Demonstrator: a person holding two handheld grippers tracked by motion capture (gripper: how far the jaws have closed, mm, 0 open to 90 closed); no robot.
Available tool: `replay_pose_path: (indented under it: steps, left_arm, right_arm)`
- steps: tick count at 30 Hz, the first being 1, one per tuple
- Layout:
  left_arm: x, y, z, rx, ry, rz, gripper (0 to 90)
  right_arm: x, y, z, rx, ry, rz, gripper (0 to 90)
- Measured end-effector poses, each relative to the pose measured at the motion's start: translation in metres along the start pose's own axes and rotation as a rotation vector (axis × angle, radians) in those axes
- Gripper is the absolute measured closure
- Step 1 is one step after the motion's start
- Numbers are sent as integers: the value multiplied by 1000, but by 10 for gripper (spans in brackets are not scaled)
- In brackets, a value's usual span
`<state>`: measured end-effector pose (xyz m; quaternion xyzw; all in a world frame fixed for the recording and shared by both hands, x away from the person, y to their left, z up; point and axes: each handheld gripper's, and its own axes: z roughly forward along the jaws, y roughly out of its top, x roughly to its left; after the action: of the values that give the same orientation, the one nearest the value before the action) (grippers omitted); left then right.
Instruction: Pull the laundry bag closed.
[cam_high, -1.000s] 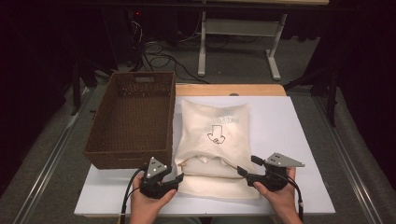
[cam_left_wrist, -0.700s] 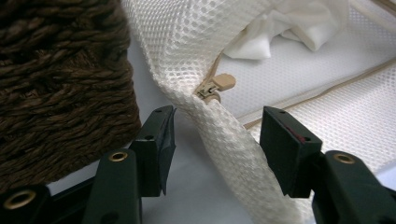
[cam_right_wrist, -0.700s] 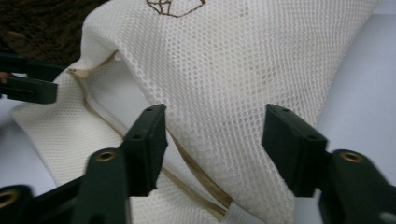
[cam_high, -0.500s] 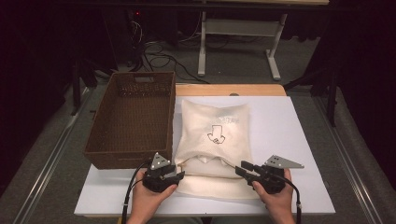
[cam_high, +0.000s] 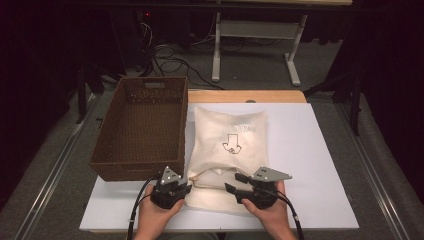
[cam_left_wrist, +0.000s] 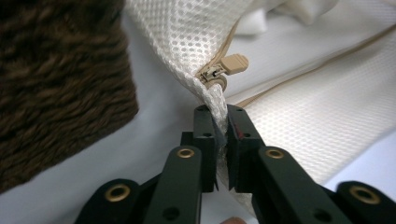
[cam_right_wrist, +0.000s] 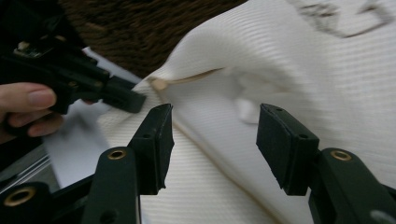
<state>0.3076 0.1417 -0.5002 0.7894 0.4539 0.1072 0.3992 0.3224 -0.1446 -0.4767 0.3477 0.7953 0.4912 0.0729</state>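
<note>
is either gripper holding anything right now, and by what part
The left gripper is shut on the white mesh bag, pinching its corner fabric just below the zipper pull. The right gripper stands open over the bag and holds nothing.

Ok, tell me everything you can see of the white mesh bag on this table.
The white mesh bag lies flat on the white table, beside the brown basket. It looks like soft honeycomb mesh with a black arrow print on top and a tan zipper near its front edge, partly open, with white contents showing. The left gripper pinches the fabric just below the zipper pull; the right gripper is open over the bag.
</note>
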Motion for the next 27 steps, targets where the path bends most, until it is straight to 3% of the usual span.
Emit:
replay_pose_path:
  steps: [3,8,10,15,22,27]
  left_arm:
    - [-7,1,-1,-7,-5,27,851]
    - [-13,-2,-2,-9,-31,33,852]
    - [-13,-2,-2,-15,-45,30,852]
    - [-19,-3,-2,-20,-64,31,852]
    - [-20,-4,-4,-52,-69,22,849]
    - [-17,-2,-7,-68,-77,11,847]
  right_arm:
    - [7,1,13,34,58,-12,523]
    - [11,4,26,40,79,9,644]
    - [11,6,26,34,91,19,655]
    - [10,10,30,23,125,39,644]
    - [12,9,39,77,141,38,626]
    - [12,13,40,31,125,38,598]
